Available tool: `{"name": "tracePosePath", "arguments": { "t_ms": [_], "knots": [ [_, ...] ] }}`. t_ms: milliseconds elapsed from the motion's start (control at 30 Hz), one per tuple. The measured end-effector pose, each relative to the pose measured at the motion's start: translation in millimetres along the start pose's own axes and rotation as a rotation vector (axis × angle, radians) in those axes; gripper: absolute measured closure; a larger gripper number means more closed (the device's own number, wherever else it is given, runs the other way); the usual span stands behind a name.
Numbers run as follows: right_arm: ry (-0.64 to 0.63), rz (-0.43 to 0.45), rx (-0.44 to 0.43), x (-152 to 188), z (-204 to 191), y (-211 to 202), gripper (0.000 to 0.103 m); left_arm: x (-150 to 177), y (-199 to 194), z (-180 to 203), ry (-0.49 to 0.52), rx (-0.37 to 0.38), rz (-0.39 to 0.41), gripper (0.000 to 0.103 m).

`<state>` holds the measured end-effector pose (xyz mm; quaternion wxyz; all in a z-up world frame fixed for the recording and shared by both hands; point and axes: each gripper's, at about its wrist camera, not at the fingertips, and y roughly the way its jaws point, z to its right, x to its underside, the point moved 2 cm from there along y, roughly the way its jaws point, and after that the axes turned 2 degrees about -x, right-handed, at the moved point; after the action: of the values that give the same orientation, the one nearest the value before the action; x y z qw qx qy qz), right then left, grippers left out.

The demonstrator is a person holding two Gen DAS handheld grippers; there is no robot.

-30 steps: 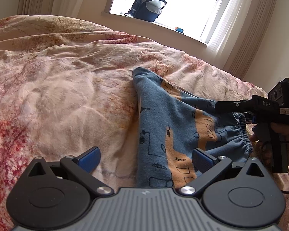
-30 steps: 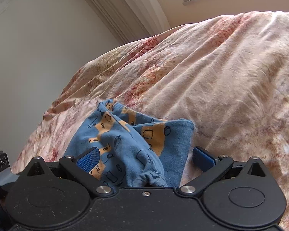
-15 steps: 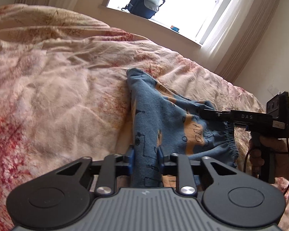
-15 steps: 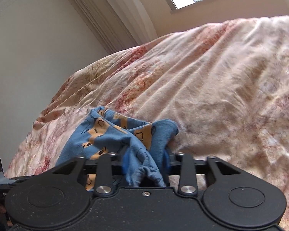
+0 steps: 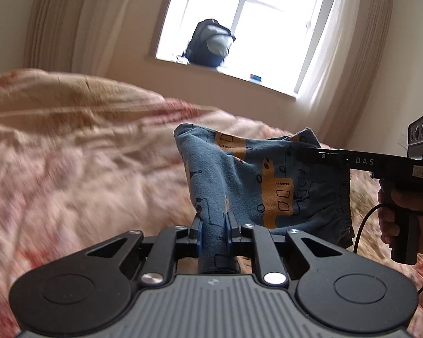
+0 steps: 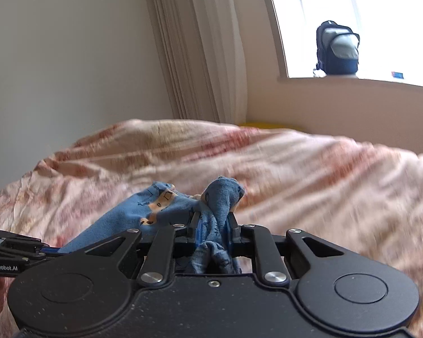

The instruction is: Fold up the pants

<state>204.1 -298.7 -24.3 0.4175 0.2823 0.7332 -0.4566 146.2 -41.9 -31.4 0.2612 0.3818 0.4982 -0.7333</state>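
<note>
Spreading across the lower part of both views, a rumpled pink-and-cream floral duvet (image 5: 79,152) covers the bed and serves as the backdrop here. Beyond the duvet, cream curtains (image 6: 200,48) hang beside a bright window (image 5: 251,19), and a dark blue and grey backpack (image 5: 210,43) stands on the sill above the duvet's far edge. Just above the duvet hang the pants (image 5: 256,180), blue with orange patches and black line drawings, stretched between two hand-held tools and lifted off the bedding; in the left wrist view the elastic waistband sags at the lower right. The left gripper (image 5: 213,229) has just been closing, and its blue pads now pinch a bunched fold of the pants, jaws nearly together with cloth between them. The right gripper (image 6: 213,226) has likewise just been closing and clamps a gathered corner of the same garment, which pokes up past its fingertips. A person's hand (image 5: 392,214) wraps the right tool's handle at the duvet's right side, a thin black cable looping beneath it.
</note>
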Motion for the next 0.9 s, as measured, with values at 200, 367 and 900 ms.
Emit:
{"name": "tracePosePath", "arguments": {
  "t_ms": [200, 367, 900],
  "knots": [
    [-0.036, -0.006, -0.015, -18.8, -7.3, 34.2, 0.086, -8.7, 8.9, -26.5, -0.054, -0.030, 0.022, 0.087],
    [-0.045, -0.059, -0.015, -11.7, -11.3, 61.9, 0.086, 0.3, 23.7, -45.7, -0.096, -0.045, -0.029, 0.087],
    [-0.035, -0.118, 0.010, 7.3, -9.9, 81.5, 0.085, 10.2, 31.1, -51.5, -0.107, -0.054, -0.075, 0.085]
  ]
}}
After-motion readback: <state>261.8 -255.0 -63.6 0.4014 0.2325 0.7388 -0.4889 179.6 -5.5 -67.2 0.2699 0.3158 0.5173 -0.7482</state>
